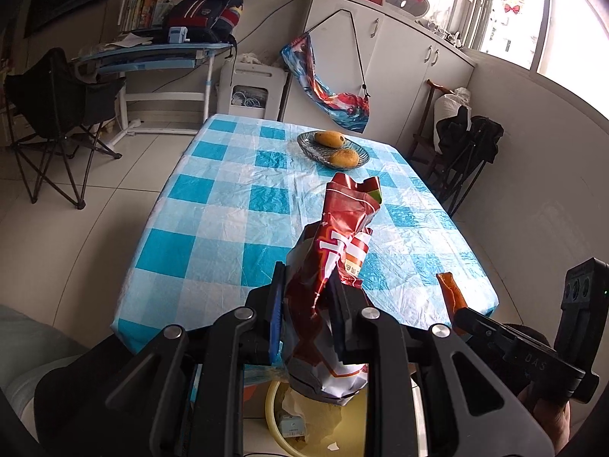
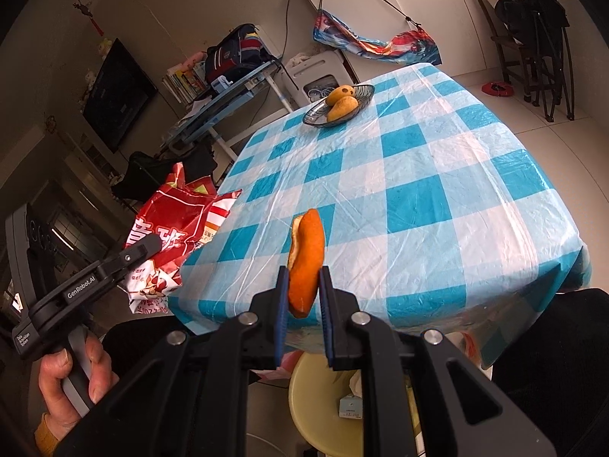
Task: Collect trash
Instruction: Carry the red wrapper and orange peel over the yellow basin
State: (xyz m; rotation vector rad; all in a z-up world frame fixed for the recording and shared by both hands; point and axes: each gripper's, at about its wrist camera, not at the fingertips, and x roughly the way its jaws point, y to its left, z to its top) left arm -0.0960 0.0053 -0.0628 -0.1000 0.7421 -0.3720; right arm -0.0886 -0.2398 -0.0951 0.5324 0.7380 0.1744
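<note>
**Now: both jaws loaded, held over the bin at the desk's near edge**

Clearly gripped in the left gripper [image 1: 310,306]: a crumpled red snack bag [image 1: 337,262], jaws narrowed on its middle, top sticking up past the pads, bottom hanging below them. Seen from the right wrist too, the same bag [image 2: 179,236] off the desk's left edge, with a hand [image 2: 72,373] wrapped round the handle.

Pinched in the right gripper [image 2: 302,297]: a piece of orange peel [image 2: 306,262], jaws nearly together on its lower half, upper end standing above the pads. From the left wrist, only a sliver of that peel [image 1: 451,293] at the right.

Below both loads, at floor level by the near edge of the desk: a yellowish bin [image 2: 323,400] with scraps of paper inside, partly hidden behind the gripper bodies.

On the desk, a blue-and-white checked cloth [image 2: 418,190], bare except for a glass dish [image 2: 335,106] at the far end with two mangoes [image 2: 340,101] in it, well apart from both grippers.
</note>
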